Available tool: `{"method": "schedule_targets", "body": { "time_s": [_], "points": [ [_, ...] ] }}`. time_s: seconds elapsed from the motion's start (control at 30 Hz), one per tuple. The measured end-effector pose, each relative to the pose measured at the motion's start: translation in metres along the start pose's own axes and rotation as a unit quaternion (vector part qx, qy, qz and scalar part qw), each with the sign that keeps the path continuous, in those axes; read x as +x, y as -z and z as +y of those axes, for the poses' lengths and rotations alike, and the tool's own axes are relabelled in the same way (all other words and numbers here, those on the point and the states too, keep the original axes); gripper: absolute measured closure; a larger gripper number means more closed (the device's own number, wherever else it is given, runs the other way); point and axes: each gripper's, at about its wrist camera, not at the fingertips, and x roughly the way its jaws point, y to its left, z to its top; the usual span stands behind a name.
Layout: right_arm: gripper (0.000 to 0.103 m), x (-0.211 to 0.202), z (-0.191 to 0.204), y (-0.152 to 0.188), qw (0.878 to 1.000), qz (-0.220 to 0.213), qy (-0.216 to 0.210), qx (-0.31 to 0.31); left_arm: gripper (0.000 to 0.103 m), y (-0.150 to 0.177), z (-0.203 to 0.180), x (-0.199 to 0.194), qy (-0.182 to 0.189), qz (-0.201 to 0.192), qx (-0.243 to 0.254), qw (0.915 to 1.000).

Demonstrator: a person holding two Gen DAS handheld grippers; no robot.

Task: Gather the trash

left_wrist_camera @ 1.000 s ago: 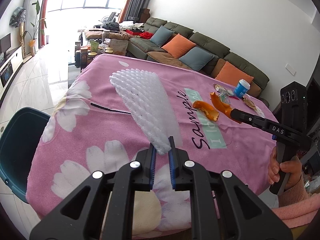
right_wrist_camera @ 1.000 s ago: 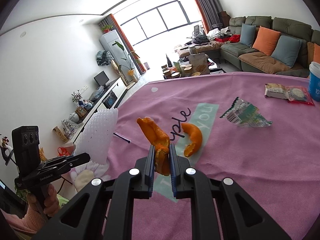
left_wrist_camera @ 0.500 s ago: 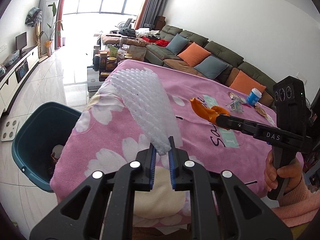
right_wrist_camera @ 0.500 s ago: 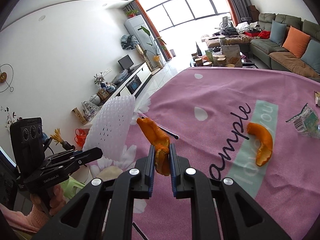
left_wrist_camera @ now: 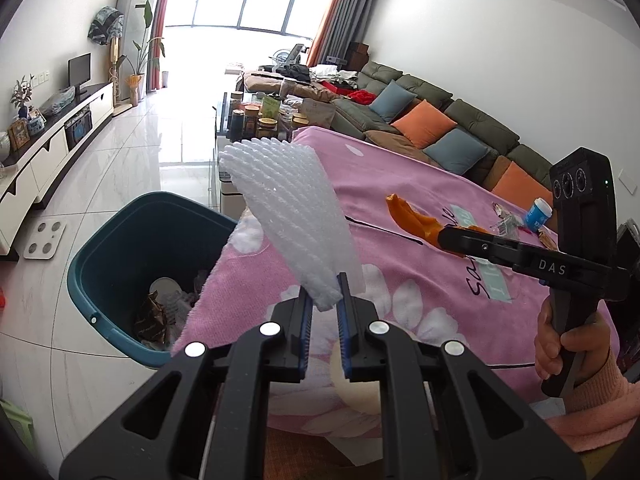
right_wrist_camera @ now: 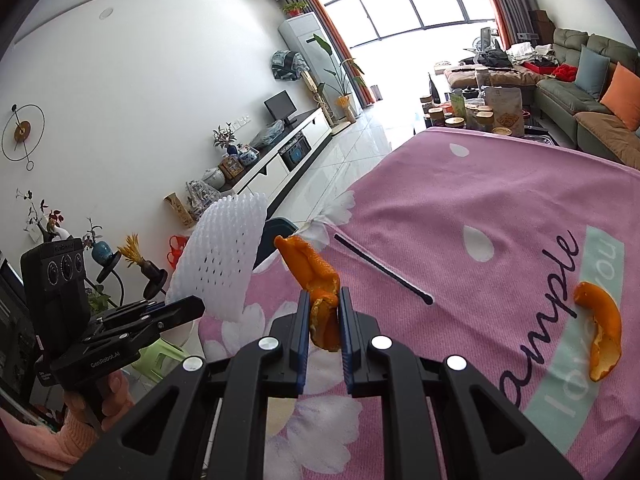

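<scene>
We hold a white foam fruit net [left_wrist_camera: 288,216] clamped in our left gripper [left_wrist_camera: 323,308], lifted above the edge of the pink flowered tablecloth [left_wrist_camera: 420,208], near the teal trash bin [left_wrist_camera: 120,240] on the floor. Our right gripper [right_wrist_camera: 323,312] is clamped on an orange peel [right_wrist_camera: 310,268]. A second peel [right_wrist_camera: 604,332] lies on the cloth.

Bin [left_wrist_camera: 120,240] contents partly cloth-hidden [left_wrist_camera: 400,184]
</scene>
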Motion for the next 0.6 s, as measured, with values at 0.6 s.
{"method": "schedule_targets", "body": {
  "time_s": [0.6],
  "points": [
    [0.091,0.049,0.050,-0.019,0.997,0.035,-0.037,-0.053,0.091,-0.003,0.047,-0.024,-0.056,-0.018,-0.038,0.9975]
  ]
}}
